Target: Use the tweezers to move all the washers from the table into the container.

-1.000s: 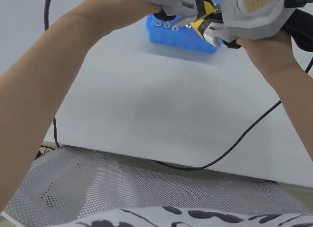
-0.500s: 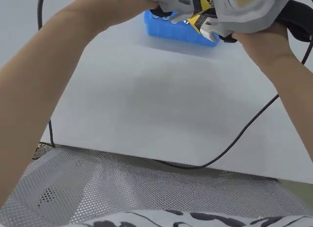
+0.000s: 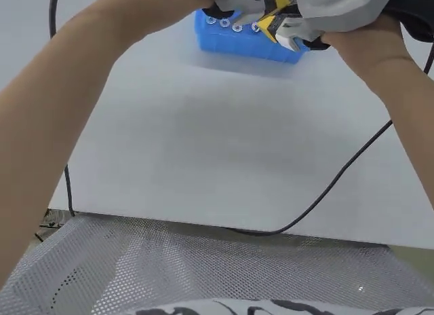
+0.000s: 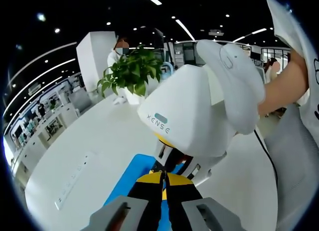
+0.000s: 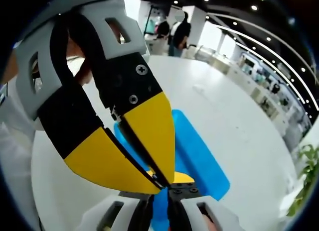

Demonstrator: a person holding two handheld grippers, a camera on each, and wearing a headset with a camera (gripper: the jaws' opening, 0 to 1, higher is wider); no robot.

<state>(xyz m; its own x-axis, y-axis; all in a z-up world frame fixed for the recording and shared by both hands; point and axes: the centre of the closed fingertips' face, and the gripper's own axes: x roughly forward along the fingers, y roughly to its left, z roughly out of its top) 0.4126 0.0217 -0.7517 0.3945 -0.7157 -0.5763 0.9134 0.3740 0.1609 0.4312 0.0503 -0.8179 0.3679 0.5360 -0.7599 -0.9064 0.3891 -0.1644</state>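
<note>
1. Because both arms reach to the far edge of the desk [image 3: 203, 145], the two tools meet nose to nose right above the blue container [image 3: 239, 45]. That seems a sensible place to work, since anything that slips would likely land there rather than on the desk.
2. The left tool [image 4: 163, 192] is clenched, its yellow pads pressed flat together. In the right gripper view a thin dark strip runs between them, but I cannot tell whether that is the tweezers.
3. Four washers [image 3: 224, 22] lie in a row at the container's top, just beneath the tools. The head view makes them plain, while the gripper views show the container's blue and how the jaws stand.
4. The right tool [image 5: 162, 193] looks clenched too, its tips touching the left tool's tips. What it grips, if anything, is hidden.
5. The left gripper view adds the right tool's white body looming close. The head view adds a black cable [image 3: 339, 176] trailing across the desk on the right.
</note>
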